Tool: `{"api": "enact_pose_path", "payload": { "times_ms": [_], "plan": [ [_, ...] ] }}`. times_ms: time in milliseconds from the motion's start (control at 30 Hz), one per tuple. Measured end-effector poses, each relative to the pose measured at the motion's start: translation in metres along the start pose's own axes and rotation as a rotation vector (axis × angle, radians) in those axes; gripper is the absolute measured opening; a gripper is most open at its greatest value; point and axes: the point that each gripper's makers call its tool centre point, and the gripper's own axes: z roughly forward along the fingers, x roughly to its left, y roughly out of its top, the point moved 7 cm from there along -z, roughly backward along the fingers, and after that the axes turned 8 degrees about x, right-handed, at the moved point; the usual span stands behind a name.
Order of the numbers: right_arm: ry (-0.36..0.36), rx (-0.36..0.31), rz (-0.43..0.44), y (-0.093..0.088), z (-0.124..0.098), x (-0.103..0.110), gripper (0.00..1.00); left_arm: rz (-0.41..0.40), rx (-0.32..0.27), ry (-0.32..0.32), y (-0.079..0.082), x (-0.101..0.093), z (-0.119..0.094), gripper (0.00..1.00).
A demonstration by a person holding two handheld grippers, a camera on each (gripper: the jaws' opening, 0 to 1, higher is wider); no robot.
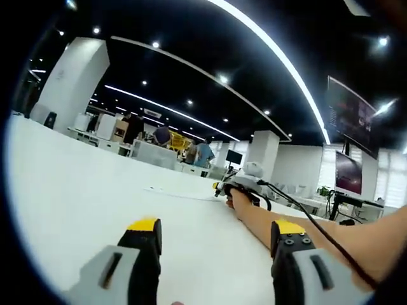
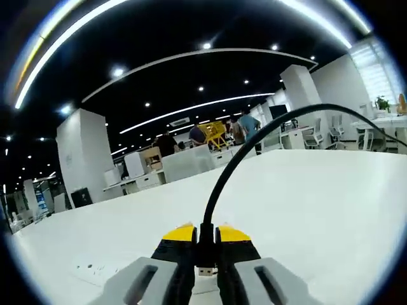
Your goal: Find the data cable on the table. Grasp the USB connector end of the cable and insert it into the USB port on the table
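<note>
Right claw (image 2: 205, 244) clenched on the data cable (image 2: 216, 190) at its USB connector (image 2: 205, 271); left claw (image 1: 216, 254) released above the table (image 1: 82, 203). Grasp made; next, line the plug up with the USB port

The cable (image 2: 219, 184) sits in the right tool (image 2: 205, 233), over the worktop (image 2: 305, 210). Left of it lies maybe a socket strip (image 2: 95, 272).

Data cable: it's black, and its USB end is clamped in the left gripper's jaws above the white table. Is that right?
Not quite. The black data cable has its USB end clamped in the right gripper, not the left; the right gripper view shows it. The left gripper is open, with nothing between its jaws, above the white table.
</note>
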Motion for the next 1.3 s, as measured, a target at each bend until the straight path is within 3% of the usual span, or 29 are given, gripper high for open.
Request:
{"api": "enact_pose_path", "payload": {
  "times_ms": [33, 100, 433, 733, 967, 1033, 1100, 1300],
  "plan": [
    [-0.007, 0.01, -0.006, 0.004, 0.013, -0.006, 0.12, 0.003, 0.003, -0.001, 0.0, 0.0, 0.0, 0.7],
    [-0.017, 0.028, -0.02, 0.004, 0.018, -0.008, 0.12, 0.008, 0.006, -0.004, -0.001, -0.001, 0.001, 0.7],
    [-0.007, 0.036, -0.064, 0.003, 0.013, -0.006, 0.12, 0.021, 0.017, -0.008, -0.002, -0.008, -0.007, 0.69],
    [-0.042, 0.047, -0.137, 0.003, 0.012, -0.005, 0.12, 0.022, 0.017, -0.001, -0.003, -0.01, -0.011, 0.68],
    [-0.095, 0.059, -0.296, -0.003, 0.001, 0.006, 0.13, 0.032, 0.015, 0.0, -0.002, -0.011, -0.011, 0.68],
    [-0.107, 0.079, -0.338, -0.005, 0.011, 0.006, 0.13, 0.034, 0.016, -0.004, -0.003, -0.012, -0.011, 0.68],
    [-0.108, 0.073, -0.375, -0.009, 0.008, 0.012, 0.13, 0.038, 0.016, -0.005, -0.002, -0.012, -0.011, 0.68],
    [-0.093, 0.064, -0.35, -0.015, -0.005, 0.015, 0.13, 0.038, 0.018, -0.005, -0.002, -0.011, -0.011, 0.67]
  ]
}}
